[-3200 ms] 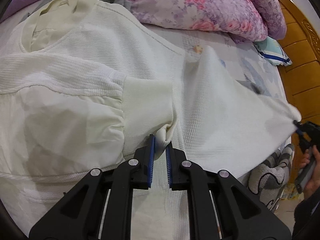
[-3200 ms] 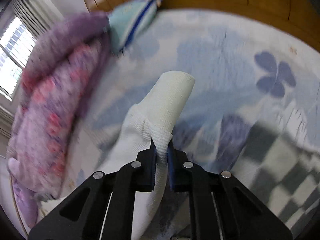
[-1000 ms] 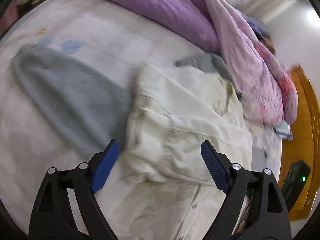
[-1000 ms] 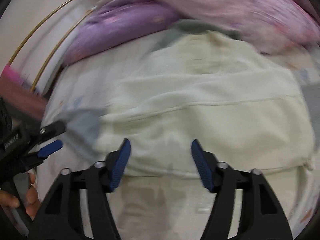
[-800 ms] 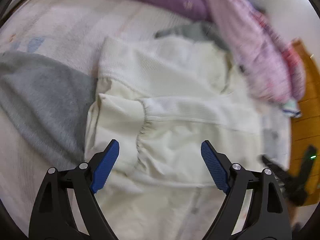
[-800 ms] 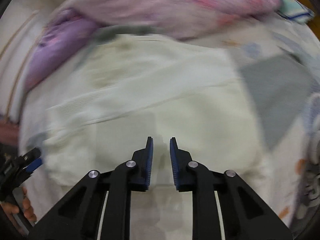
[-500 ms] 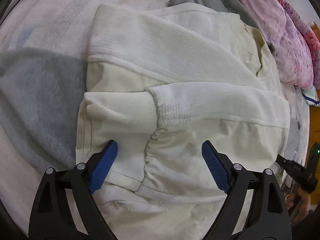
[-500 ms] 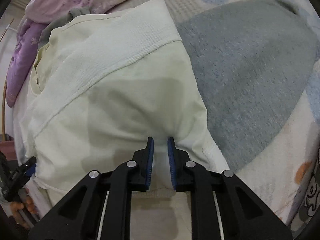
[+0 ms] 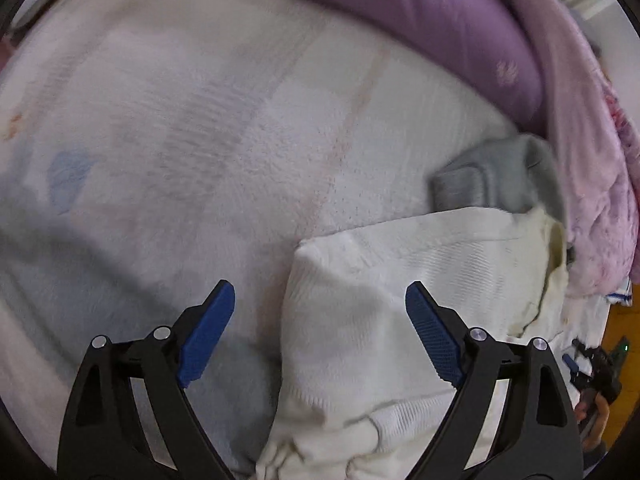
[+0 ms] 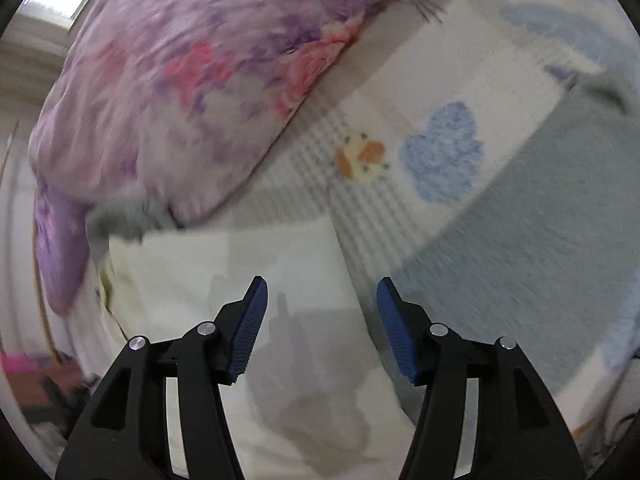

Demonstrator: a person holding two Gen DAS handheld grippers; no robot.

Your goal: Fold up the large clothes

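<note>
A cream-white ribbed top lies partly folded on the bed. My left gripper is open and empty, just above the garment's left corner, with its jaws wide apart. In the right wrist view the same cream top lies below my right gripper, which is open and empty over the garment's right edge. The right gripper also shows small at the far right of the left wrist view.
A purple and pink floral quilt is bunched along the far side of the bed, also in the left wrist view. A grey garment lies by the top's collar. The bed sheet carries a cartoon print and a grey patch. A wooden headboard stands at the right.
Both grippers have moved forward toward the far end of the top. The right gripper, shut half a second ago, is now open. The left gripper stays open.
</note>
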